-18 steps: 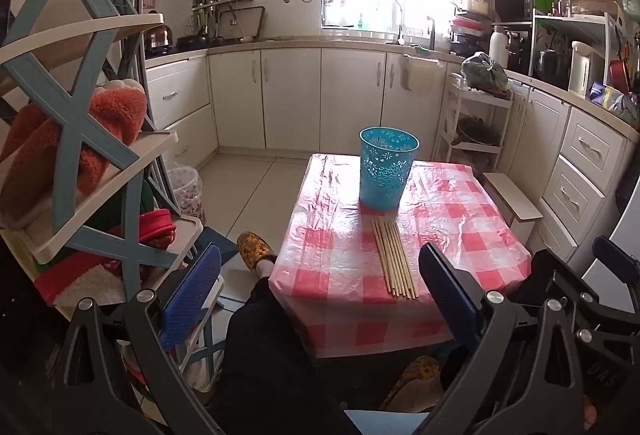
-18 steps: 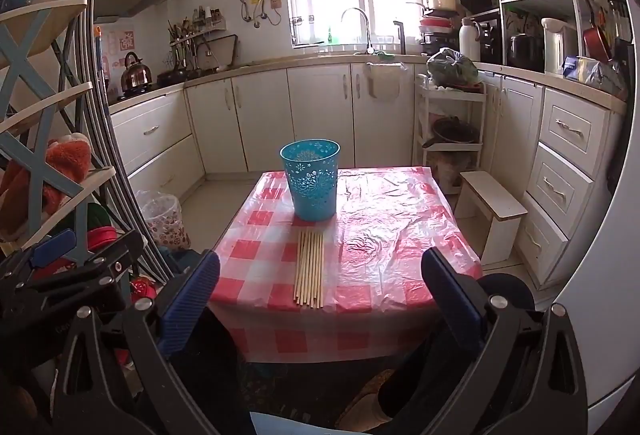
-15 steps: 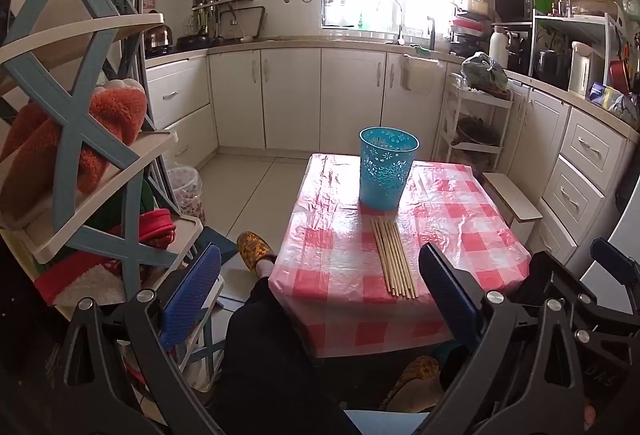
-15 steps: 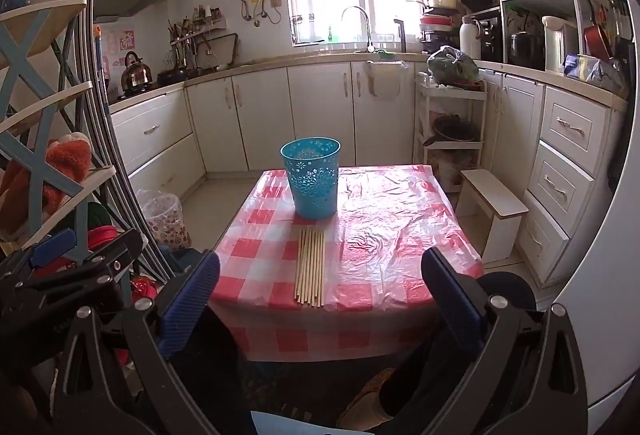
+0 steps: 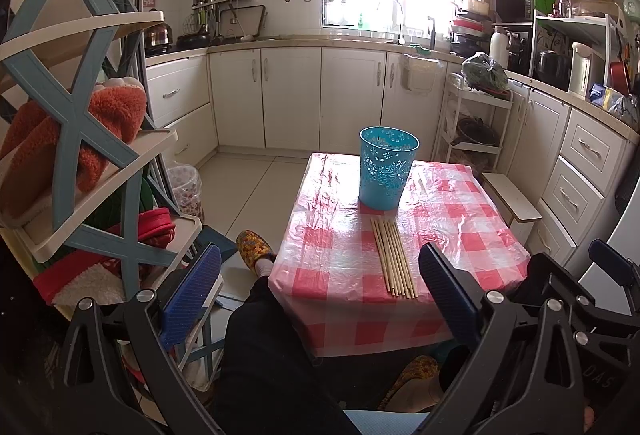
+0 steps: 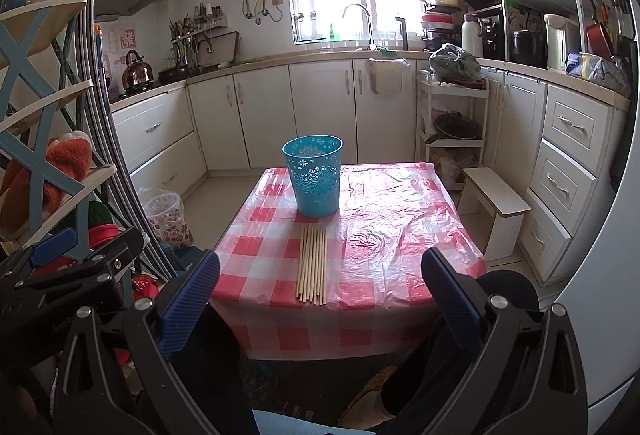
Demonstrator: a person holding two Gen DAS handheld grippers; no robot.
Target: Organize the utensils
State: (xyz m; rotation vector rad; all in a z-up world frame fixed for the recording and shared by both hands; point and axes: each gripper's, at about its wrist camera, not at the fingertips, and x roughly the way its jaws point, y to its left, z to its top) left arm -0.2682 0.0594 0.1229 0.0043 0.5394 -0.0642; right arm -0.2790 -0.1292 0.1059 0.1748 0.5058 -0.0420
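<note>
Several wooden chopsticks (image 5: 394,257) (image 6: 313,265) lie side by side on a small table (image 5: 472,231) (image 6: 392,235) with a red-and-white checked plastic cover. Just beyond them stands an upright blue perforated holder (image 5: 387,168) (image 6: 314,179). My left gripper (image 5: 320,271) is open, held back from the table's near edge with nothing between its blue pads. My right gripper (image 6: 320,279) is also open and empty, in front of the table's near edge. Each gripper shows at the side of the other's view.
A blue-and-cream shelf rack (image 5: 80,139) with orange slippers stands close on the left. A person's dark trouser legs and patterned slippers (image 5: 252,247) sit beside and under the table. A small white stool (image 6: 496,199) and kitchen cabinets (image 6: 568,163) flank the right side.
</note>
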